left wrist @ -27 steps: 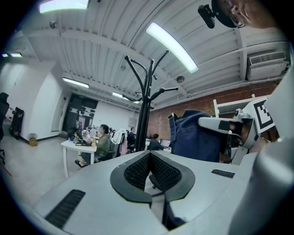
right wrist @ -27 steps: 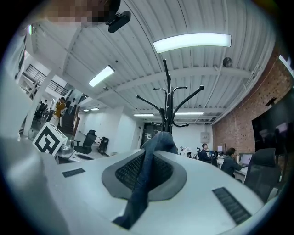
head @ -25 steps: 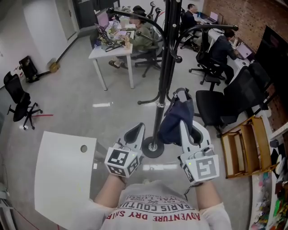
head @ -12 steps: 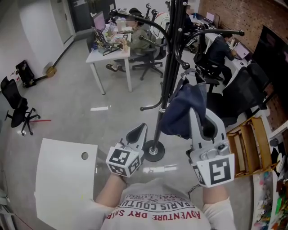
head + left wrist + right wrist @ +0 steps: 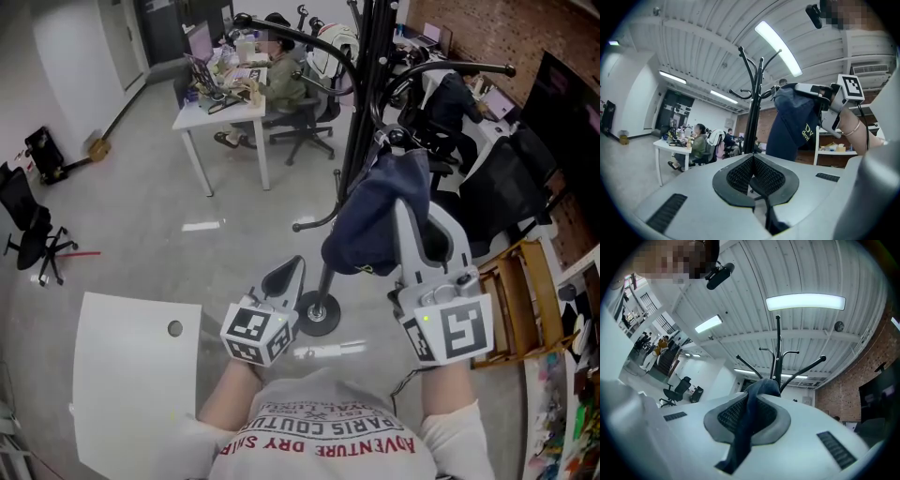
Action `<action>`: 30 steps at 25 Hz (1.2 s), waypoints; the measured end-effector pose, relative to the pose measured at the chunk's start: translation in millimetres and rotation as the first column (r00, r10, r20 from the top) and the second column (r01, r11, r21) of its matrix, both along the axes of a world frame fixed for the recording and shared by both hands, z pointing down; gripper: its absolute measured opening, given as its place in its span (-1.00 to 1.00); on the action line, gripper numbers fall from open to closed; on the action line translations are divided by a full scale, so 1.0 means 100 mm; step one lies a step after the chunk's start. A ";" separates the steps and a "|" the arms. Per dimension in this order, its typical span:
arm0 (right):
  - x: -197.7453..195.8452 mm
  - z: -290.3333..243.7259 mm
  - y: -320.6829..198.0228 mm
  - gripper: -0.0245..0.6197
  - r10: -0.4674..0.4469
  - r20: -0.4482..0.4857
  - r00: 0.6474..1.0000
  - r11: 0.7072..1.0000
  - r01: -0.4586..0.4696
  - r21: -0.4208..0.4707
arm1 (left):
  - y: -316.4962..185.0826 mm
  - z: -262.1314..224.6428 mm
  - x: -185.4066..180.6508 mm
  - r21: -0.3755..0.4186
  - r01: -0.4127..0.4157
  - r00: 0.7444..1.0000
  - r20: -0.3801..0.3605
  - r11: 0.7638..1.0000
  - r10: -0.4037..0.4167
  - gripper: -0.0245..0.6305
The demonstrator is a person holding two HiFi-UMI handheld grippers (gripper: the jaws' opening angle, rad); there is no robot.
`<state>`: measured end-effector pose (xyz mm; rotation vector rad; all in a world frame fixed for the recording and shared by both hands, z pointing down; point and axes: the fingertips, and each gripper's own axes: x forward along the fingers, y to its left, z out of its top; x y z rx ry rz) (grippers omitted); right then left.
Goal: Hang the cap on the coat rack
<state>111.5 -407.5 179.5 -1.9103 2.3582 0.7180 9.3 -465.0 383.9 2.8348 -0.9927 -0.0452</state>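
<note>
A dark blue cap (image 5: 377, 216) hangs from my right gripper (image 5: 409, 214), which is shut on its fabric; the cloth (image 5: 749, 423) shows pinched between the jaws in the right gripper view. The cap is raised beside the black coat rack (image 5: 361, 112), close to its pole and curved hooks (image 5: 469, 67). In the left gripper view the cap (image 5: 794, 122) hangs right of the rack (image 5: 753, 101). My left gripper (image 5: 281, 281) stays lower, to the left of the pole, shut with nothing in it.
The rack's round base (image 5: 318, 312) stands on the grey floor just ahead of me. A white tabletop (image 5: 131, 375) lies at lower left. Office chairs (image 5: 497, 187), a wooden shelf (image 5: 516, 291) and a desk (image 5: 220, 98) with seated people surround the rack.
My right gripper has lifted the cap upward and closer to the rack's hooks. The left gripper has barely moved.
</note>
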 end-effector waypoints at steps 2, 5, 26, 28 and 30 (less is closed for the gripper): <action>0.05 0.03 -0.06 -0.87 0.014 0.007 1.000 1.000 -0.014 -0.007 | 0.00 0.01 0.00 -0.002 -0.006 1.000 0.002 1.000 0.006 -0.91; 0.12 0.16 -0.15 -0.87 0.022 0.035 0.999 0.999 -0.021 -0.030 | -0.01 0.04 -0.03 -0.012 -0.008 1.000 0.007 1.000 0.008 -0.91; 0.37 0.79 -0.91 -0.87 0.112 0.051 0.992 0.978 -0.101 -0.180 | -0.16 0.33 -0.02 -0.079 -0.004 0.999 0.032 0.997 0.006 -0.91; 0.36 0.84 -0.94 -0.87 0.114 0.054 0.992 0.977 -0.102 -0.187 | -0.16 0.36 -0.03 -0.086 -0.002 0.999 0.034 0.996 0.005 -0.91; 0.36 0.89 -0.95 -0.87 0.122 0.062 0.991 0.976 -0.108 -0.187 | -0.17 0.37 -0.04 -0.094 0.007 0.999 0.034 0.996 -0.004 -0.91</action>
